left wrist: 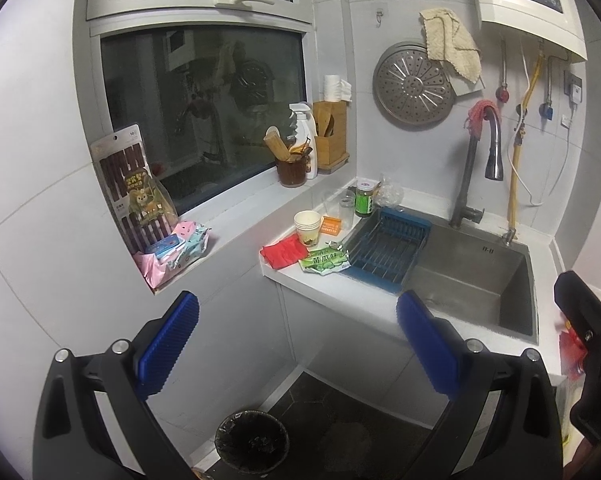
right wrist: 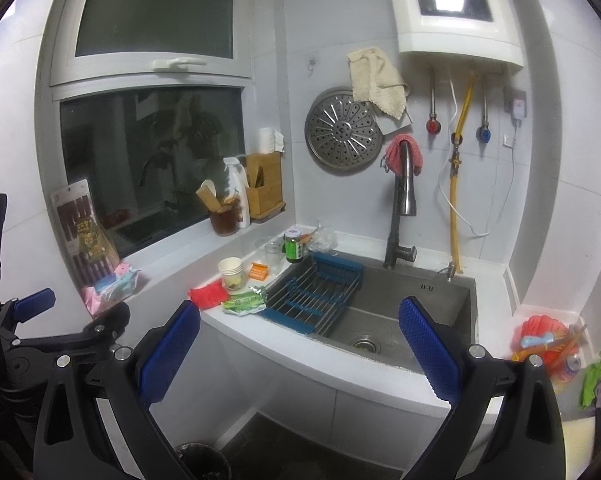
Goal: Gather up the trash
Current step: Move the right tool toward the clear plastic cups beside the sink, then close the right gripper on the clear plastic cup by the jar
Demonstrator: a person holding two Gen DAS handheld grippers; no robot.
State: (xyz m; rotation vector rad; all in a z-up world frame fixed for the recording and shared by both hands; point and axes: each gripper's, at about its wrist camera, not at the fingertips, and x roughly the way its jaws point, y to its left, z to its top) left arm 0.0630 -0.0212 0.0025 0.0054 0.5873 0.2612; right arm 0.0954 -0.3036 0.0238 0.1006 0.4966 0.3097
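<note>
A crumpled green wrapper lies on the white counter left of the sink, next to a red crumpled piece, stacked paper cups and a small orange packet. A black-lined bin stands on the floor below. My left gripper is open and empty, held back from the counter above the bin. My right gripper is open and empty, facing the sink.
A steel sink holds a blue drain rack. A green jar, glasses and a clear bag stand behind. The windowsill carries packets, a utensil cup and a spray bottle. Red and colourful items lie on the counter at the right.
</note>
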